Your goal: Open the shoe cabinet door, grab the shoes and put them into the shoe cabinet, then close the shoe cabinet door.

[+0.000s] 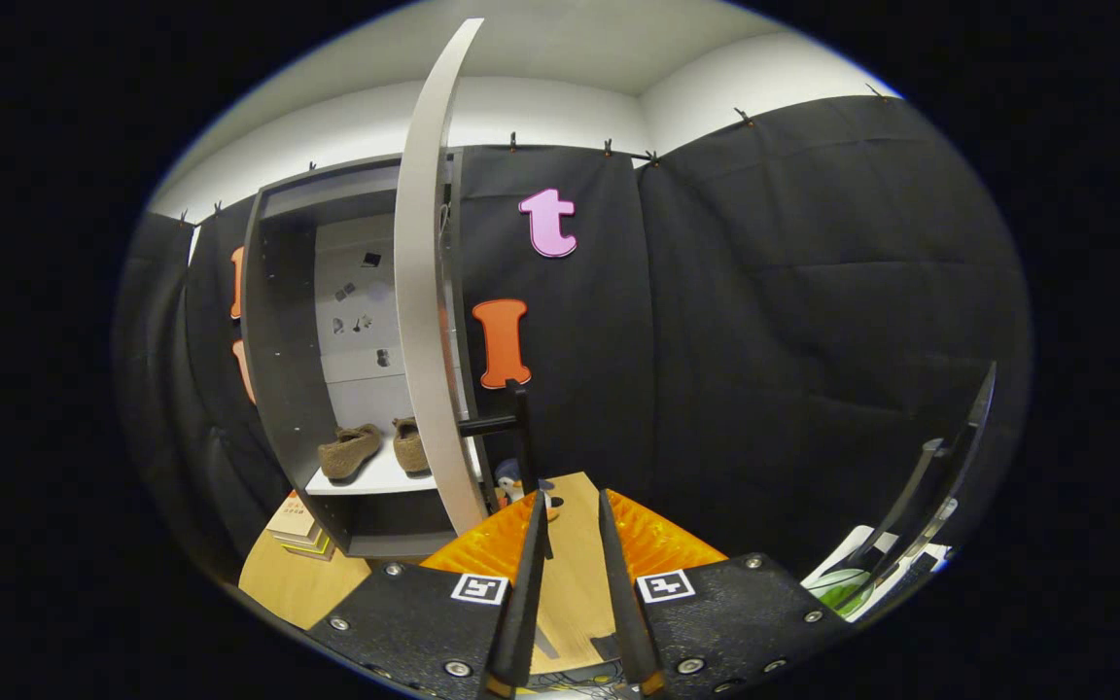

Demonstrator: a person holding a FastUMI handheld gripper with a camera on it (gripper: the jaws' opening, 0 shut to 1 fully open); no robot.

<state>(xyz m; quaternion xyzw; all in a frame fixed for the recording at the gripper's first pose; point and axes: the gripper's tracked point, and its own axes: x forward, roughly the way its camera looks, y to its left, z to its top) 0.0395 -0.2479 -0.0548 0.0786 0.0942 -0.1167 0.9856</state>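
The dark shoe cabinet stands ahead and to the left of my fingers, with its pale door swung out and seen edge-on. Inside, two brown shoes rest side by side on the white shelf; the door partly covers the right one. A black handle sticks out from the door's lower part, just beyond my fingertips. My gripper is open by a narrow gap, with nothing between its fingers, and sits right of the door's bottom edge, apart from it.
A wooden tabletop lies under the cabinet and the gripper. A small stack of books sits at the cabinet's lower left corner. A dark slanted stand and a green-and-white item are off to the right. Black cloth walls close the back.
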